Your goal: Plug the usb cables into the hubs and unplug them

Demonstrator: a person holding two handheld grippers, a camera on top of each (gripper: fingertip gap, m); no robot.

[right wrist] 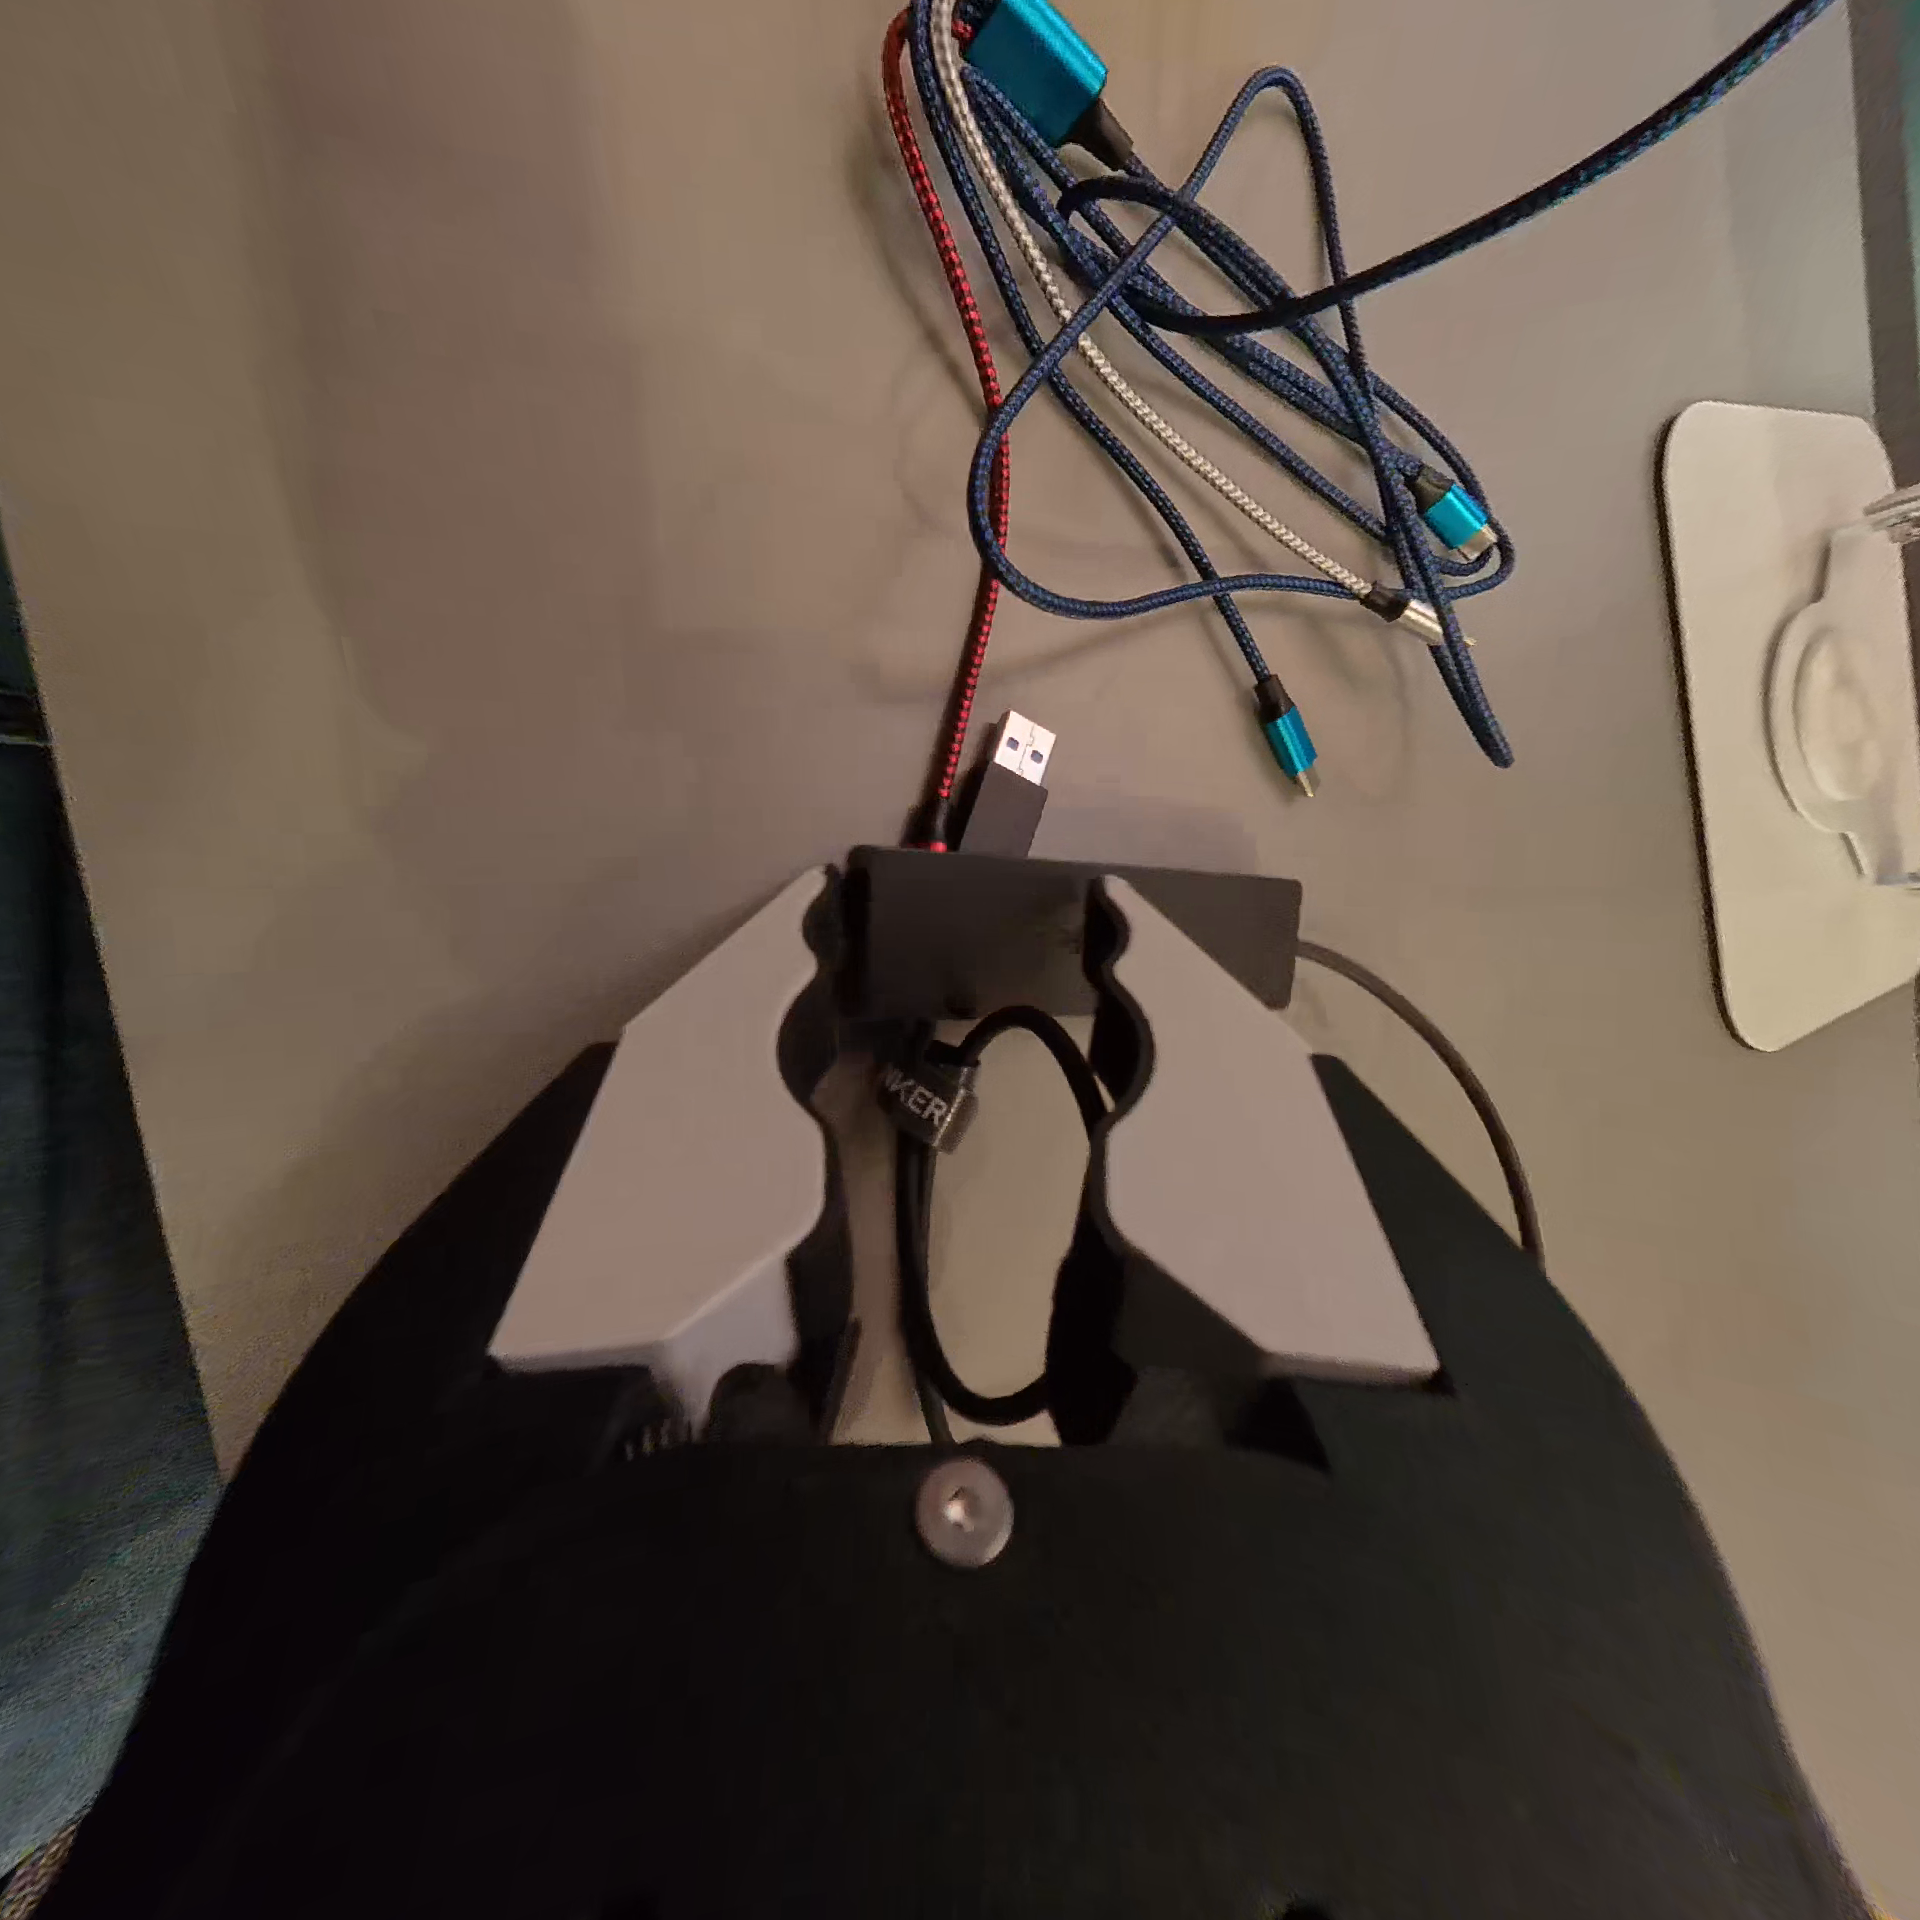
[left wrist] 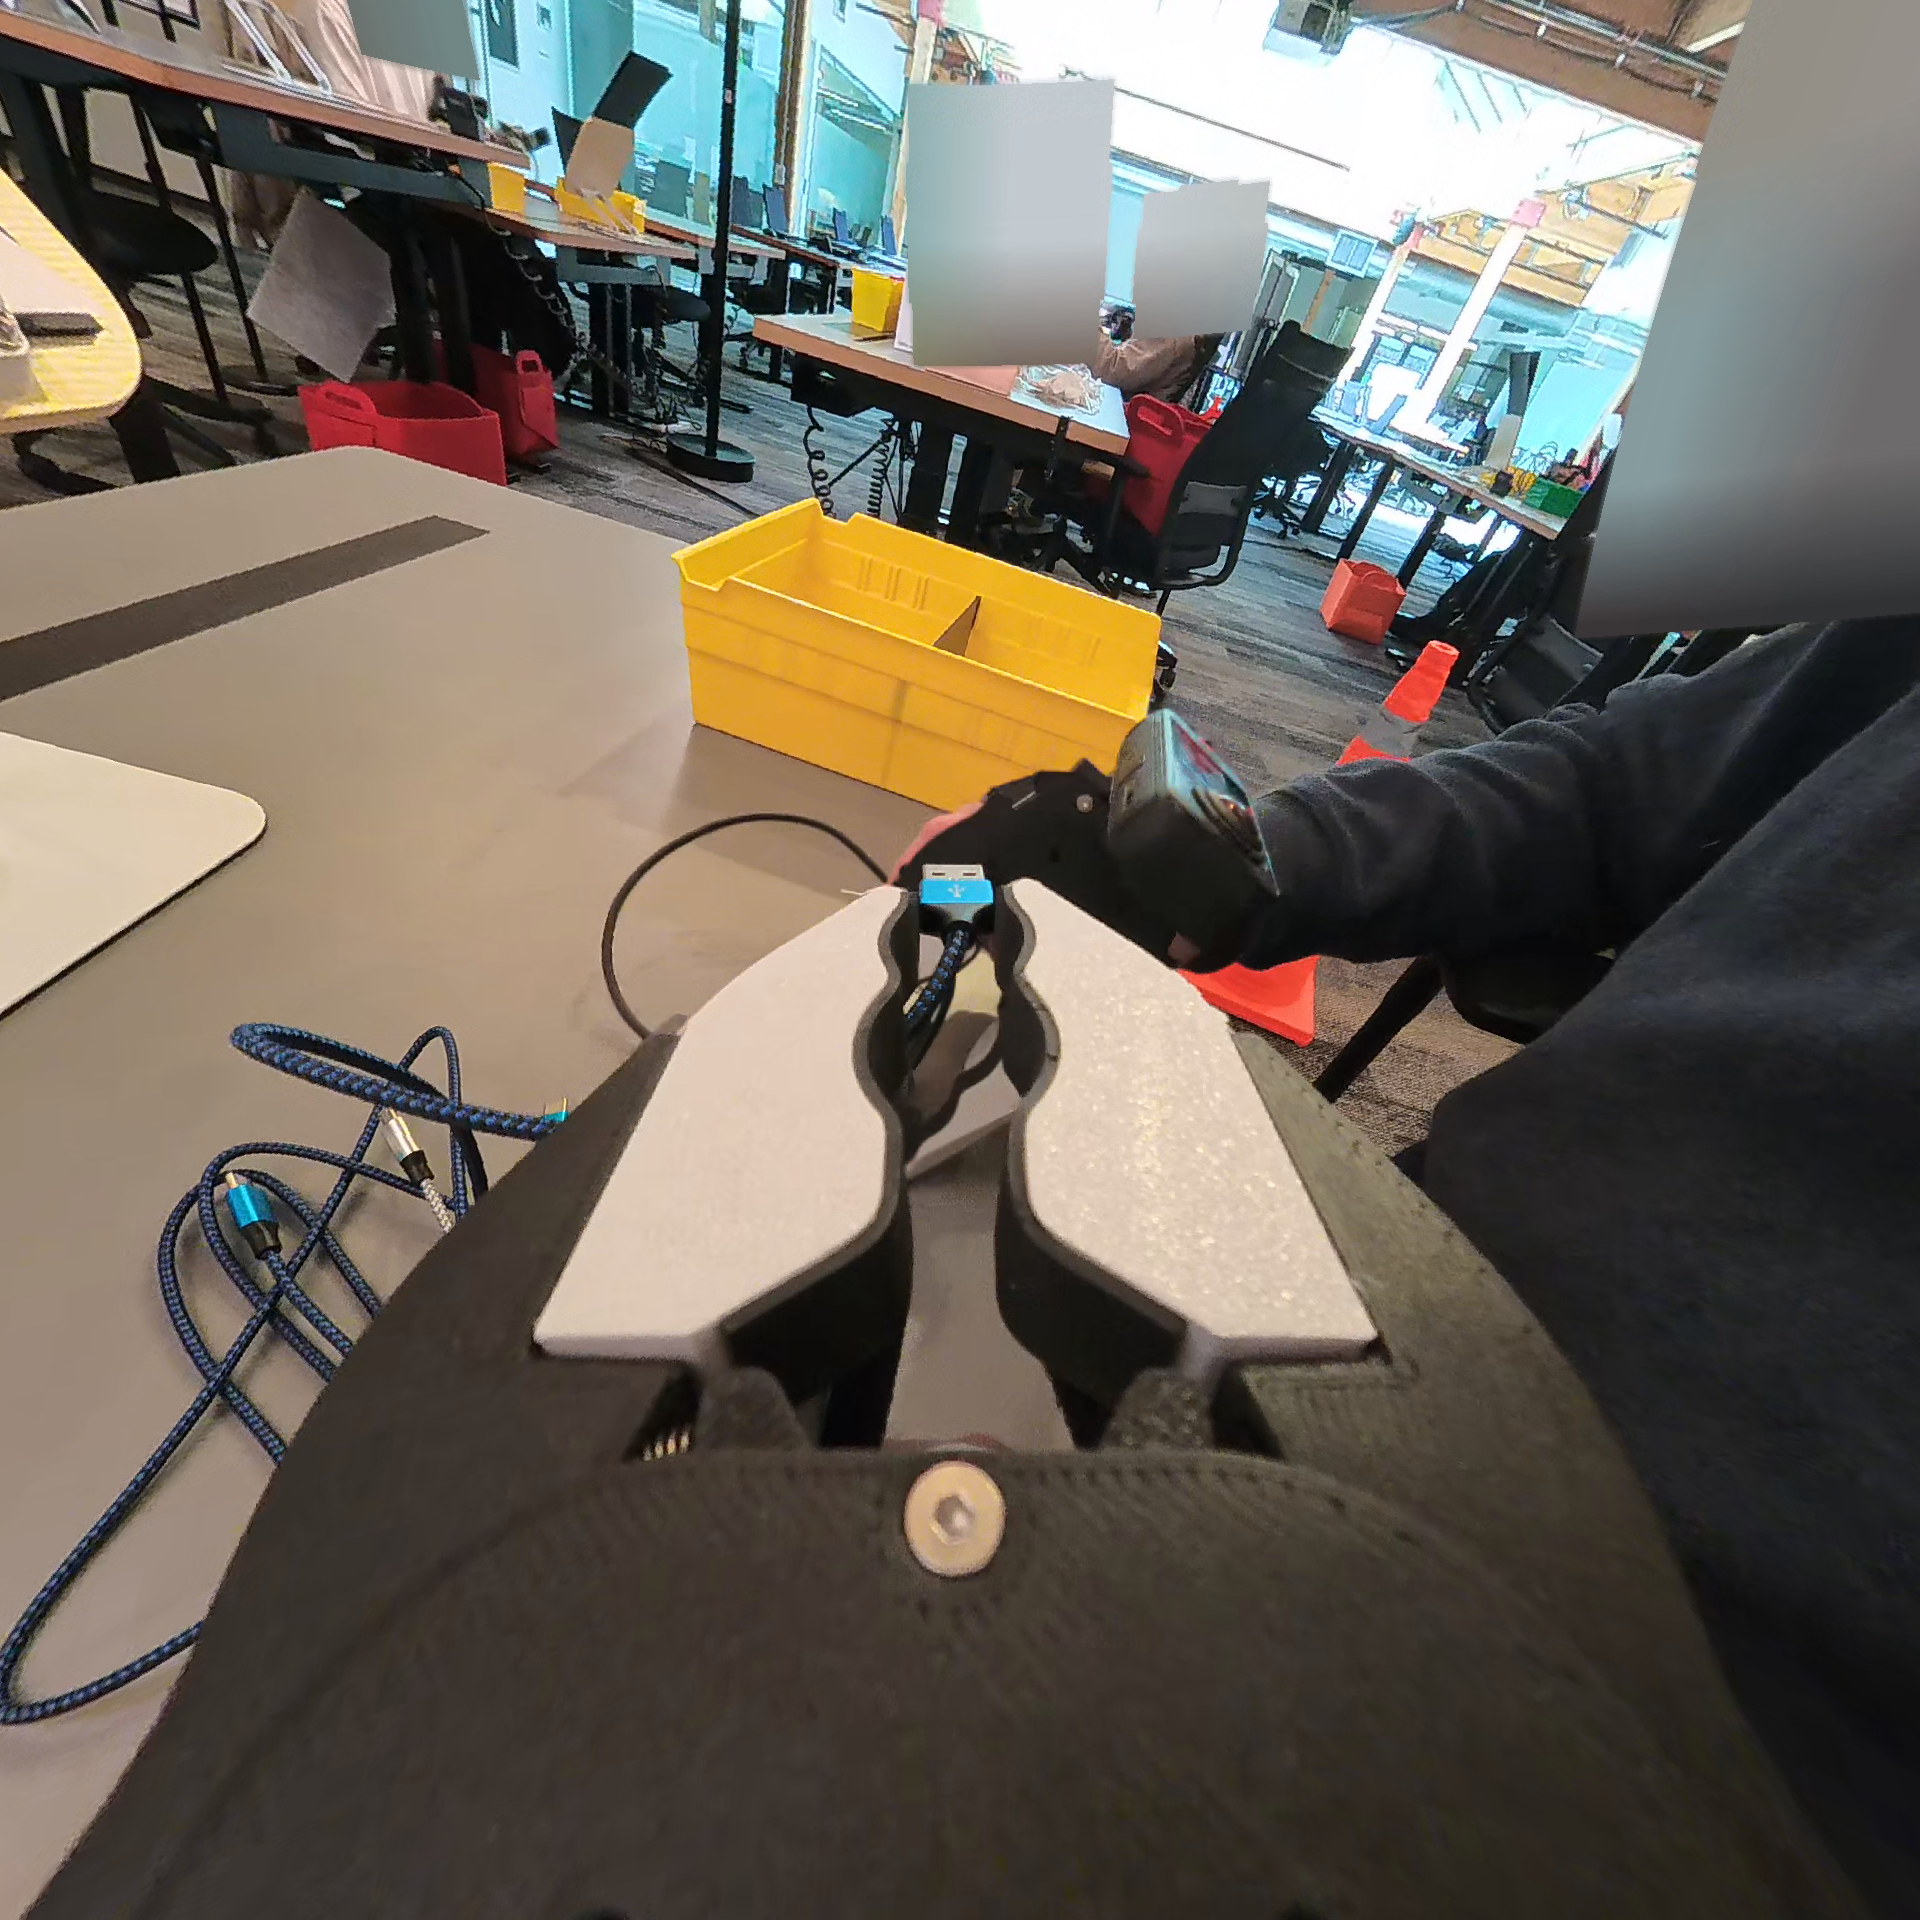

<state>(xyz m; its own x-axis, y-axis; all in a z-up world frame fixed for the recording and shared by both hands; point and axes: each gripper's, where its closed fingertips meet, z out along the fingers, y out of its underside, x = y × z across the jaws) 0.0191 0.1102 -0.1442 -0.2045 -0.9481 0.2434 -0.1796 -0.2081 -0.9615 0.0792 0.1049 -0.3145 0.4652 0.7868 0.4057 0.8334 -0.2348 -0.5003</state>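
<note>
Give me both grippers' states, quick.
Left gripper: shut on the blue USB plug.
Right gripper: shut on the black hub.

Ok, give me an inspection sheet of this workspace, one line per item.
Surface: grey table, mostly bare.
Job's things: black USB hub in the right gripper; blue USB-A plug in the left gripper; red braided cable runs down to the hub.
Clutter: yellow bin; white pad.
Grippers: left gripper shut on the plug; right gripper shut on the hub.
Cables: tangle of blue and silver braided cables; hub's own black lead with USB-A plug loose.
Surroundings: office desks, chairs, red bags, orange cone.
</note>
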